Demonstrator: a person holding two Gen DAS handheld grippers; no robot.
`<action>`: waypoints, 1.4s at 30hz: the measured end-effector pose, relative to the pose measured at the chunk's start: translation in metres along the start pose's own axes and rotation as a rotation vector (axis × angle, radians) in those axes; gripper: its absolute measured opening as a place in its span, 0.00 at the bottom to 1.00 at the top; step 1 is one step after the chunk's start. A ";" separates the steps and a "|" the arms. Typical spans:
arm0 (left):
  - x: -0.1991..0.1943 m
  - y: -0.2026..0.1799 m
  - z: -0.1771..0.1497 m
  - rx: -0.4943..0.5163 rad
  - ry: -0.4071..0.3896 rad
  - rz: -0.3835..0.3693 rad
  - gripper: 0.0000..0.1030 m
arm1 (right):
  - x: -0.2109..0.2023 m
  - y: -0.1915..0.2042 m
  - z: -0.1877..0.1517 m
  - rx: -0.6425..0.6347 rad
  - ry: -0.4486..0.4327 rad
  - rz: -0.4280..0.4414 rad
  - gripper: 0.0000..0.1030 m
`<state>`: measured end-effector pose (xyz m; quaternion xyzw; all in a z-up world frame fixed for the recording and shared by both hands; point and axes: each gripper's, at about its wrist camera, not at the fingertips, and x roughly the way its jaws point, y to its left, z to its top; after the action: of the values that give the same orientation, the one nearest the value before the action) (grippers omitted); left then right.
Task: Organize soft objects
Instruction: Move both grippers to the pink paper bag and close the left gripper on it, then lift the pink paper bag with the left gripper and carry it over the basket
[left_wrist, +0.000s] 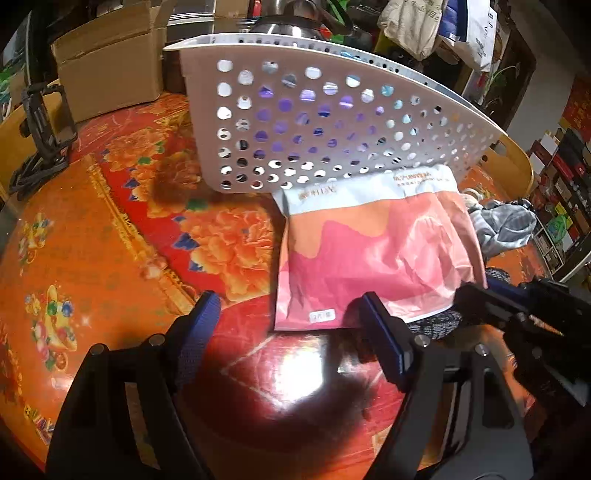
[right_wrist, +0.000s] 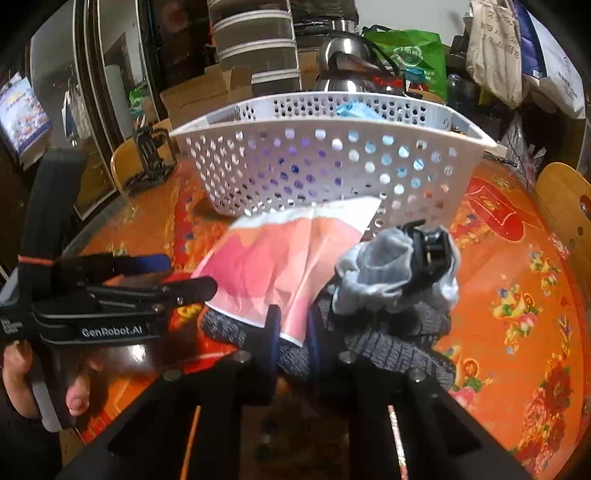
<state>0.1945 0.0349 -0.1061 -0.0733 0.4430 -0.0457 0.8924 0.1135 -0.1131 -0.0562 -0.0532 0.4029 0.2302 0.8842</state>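
A pink and orange soft packet (left_wrist: 373, 254) lies against the front of a white perforated basket (left_wrist: 332, 122) on the red floral table. My left gripper (left_wrist: 291, 321) is open and empty, just short of the packet's near left corner. My right gripper (right_wrist: 293, 328) is shut on the packet's near corner (right_wrist: 291, 295); it shows at the right of the left wrist view (left_wrist: 480, 299). A dark grey knit item (right_wrist: 388, 343) lies under the packet. A light grey cloth (right_wrist: 384, 269) with a black clip lies on top.
The basket (right_wrist: 332, 162) holds blue and purple items. Cardboard boxes (left_wrist: 107, 62) and a steel kettle (right_wrist: 343, 70) stand behind it. A black stand (left_wrist: 40, 122) is at the table's far left. Wooden chair backs (right_wrist: 565, 214) edge the table.
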 end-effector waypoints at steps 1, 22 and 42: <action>0.001 -0.002 0.000 0.001 0.001 -0.008 0.74 | 0.002 0.000 -0.002 -0.004 0.007 -0.002 0.05; -0.004 0.000 0.001 -0.036 -0.054 -0.130 0.05 | 0.002 -0.004 -0.012 -0.014 -0.005 0.015 0.04; -0.009 0.003 -0.001 -0.017 -0.081 -0.127 0.04 | 0.009 -0.004 0.003 -0.015 -0.001 0.032 0.10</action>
<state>0.1886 0.0390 -0.1005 -0.1105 0.4013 -0.0957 0.9042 0.1224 -0.1126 -0.0613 -0.0532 0.4017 0.2472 0.8802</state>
